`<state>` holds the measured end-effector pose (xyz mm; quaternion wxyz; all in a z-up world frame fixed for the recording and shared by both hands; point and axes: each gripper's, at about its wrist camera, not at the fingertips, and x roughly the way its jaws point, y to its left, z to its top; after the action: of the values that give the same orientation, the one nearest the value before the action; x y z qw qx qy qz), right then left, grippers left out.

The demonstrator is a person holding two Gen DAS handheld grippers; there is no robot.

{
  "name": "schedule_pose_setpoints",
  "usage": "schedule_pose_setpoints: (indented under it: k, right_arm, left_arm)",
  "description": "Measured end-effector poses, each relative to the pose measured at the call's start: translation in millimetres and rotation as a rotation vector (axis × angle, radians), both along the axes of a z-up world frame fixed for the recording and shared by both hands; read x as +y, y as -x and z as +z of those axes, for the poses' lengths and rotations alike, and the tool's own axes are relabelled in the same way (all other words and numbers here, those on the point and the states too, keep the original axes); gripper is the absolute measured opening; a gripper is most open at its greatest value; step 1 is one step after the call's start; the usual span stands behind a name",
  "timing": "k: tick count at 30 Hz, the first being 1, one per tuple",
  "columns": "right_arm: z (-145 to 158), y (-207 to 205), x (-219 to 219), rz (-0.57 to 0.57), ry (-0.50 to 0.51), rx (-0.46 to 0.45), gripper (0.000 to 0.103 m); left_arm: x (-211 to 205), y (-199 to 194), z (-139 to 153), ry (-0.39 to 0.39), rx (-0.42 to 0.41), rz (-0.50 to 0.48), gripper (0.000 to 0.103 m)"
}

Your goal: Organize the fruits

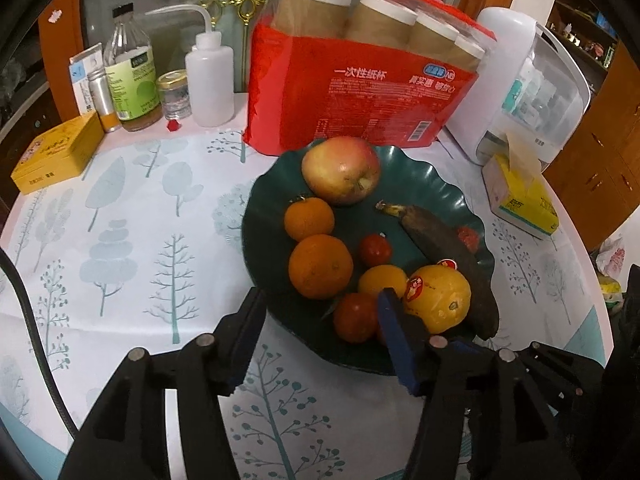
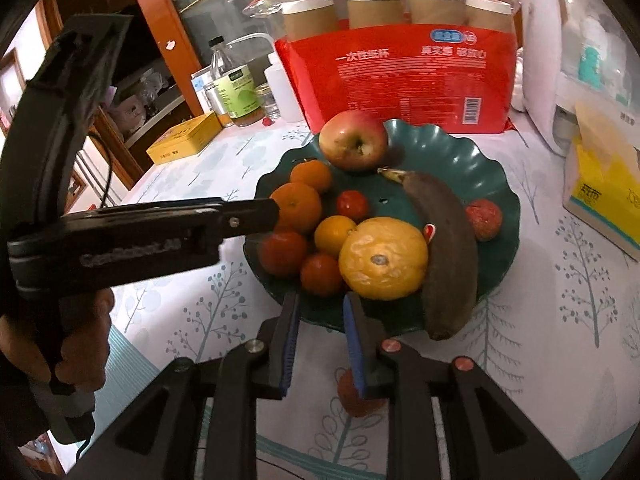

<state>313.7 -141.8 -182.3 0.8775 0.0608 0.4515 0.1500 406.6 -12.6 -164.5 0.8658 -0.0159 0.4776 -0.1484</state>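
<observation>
A dark green plate (image 1: 440, 184) (image 2: 472, 152) holds an apple (image 1: 341, 169) (image 2: 354, 140), several oranges (image 1: 320, 266) (image 2: 298, 206), a yellow citrus (image 1: 438, 298) (image 2: 383, 258), small red fruits (image 1: 356, 316) (image 2: 282, 252) and a dark banana (image 1: 452, 258) (image 2: 450, 256). My left gripper (image 1: 320, 320) is open and empty at the plate's near rim; it shows at the left of the right wrist view. My right gripper (image 2: 320, 336) is open and empty just before the plate. A small red fruit (image 2: 356, 400) lies on the table under it, partly hidden by a finger.
A red pack of paper cups (image 1: 360, 92) (image 2: 404, 76) stands behind the plate. Bottles (image 1: 132, 76) and a yellow tin (image 1: 56, 156) are at back left. A tissue box (image 1: 520, 196) (image 2: 604, 196) and a white appliance (image 1: 532, 92) are at right.
</observation>
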Motion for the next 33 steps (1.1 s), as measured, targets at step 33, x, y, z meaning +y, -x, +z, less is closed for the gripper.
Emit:
schedule_pose_setpoints:
  k: [33]
  right_arm:
    - [-28, 47, -13, -0.091, 0.042, 0.074, 0.043]
  left_arm:
    - [66, 115, -20, 0.059, 0.170, 0.116, 0.061]
